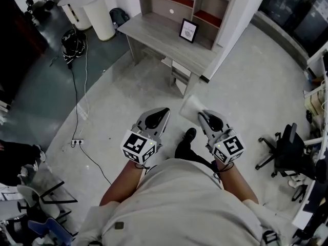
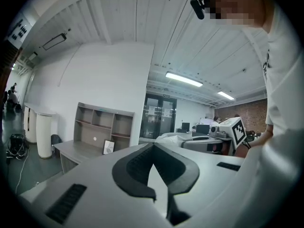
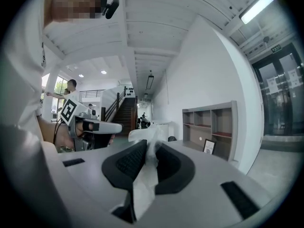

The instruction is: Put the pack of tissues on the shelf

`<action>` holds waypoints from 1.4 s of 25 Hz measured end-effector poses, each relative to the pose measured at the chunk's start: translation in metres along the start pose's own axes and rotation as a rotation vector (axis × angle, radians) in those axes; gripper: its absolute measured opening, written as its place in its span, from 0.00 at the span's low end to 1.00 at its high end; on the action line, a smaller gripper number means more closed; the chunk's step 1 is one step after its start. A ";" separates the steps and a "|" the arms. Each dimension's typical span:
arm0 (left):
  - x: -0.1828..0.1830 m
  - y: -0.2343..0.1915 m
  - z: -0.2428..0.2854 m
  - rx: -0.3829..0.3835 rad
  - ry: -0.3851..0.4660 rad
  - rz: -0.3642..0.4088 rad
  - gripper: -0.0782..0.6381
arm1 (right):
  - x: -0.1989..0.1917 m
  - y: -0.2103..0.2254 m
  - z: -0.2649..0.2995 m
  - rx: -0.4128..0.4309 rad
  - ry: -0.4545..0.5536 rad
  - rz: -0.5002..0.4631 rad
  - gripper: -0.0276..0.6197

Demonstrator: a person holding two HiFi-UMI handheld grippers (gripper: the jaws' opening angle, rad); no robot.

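Observation:
A whitish pack of tissues [image 1: 190,106] sticks out ahead of my right gripper [image 1: 202,114], above the grey floor. In the right gripper view the jaws [image 3: 149,144] are shut on a thin white edge of the pack [image 3: 145,179]. My left gripper [image 1: 165,110] is held beside it at the same height. Its jaws [image 2: 152,146] are shut with nothing between them. The grey shelf unit [image 1: 205,4] stands on a desk [image 1: 159,35] ahead of me, some way off. This shelf [image 2: 102,125] shows at the left in the left gripper view, and the same shelf [image 3: 211,122] at the right in the right gripper view.
A framed picture [image 1: 188,31] leans on the desk below the shelf compartments. A white round bin [image 1: 100,17] and a black bag [image 1: 73,42] sit left of the desk. A cable and power strip [image 1: 77,142] lie on the floor at left. An office chair [image 1: 282,152] stands at right.

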State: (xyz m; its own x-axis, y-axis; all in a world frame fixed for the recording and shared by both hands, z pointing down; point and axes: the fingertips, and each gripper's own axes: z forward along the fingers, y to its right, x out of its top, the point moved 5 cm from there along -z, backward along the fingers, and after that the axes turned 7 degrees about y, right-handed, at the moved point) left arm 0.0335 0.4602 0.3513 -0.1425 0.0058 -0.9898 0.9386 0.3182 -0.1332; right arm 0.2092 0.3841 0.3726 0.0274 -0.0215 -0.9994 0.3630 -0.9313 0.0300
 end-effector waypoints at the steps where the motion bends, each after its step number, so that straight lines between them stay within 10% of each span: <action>1: -0.001 -0.002 0.003 0.000 -0.003 0.003 0.13 | -0.001 0.003 0.003 0.004 -0.001 0.000 0.14; 35: -0.028 -0.126 0.363 -0.033 -0.086 -0.041 0.13 | -0.024 0.347 0.149 0.034 -0.038 0.133 0.14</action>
State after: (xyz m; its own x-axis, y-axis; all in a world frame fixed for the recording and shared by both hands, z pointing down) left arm 0.0338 0.0758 0.3776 -0.1517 -0.0890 -0.9844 0.9214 0.3477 -0.1734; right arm 0.1955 0.0069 0.4040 0.0378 -0.1583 -0.9867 0.3271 -0.9310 0.1620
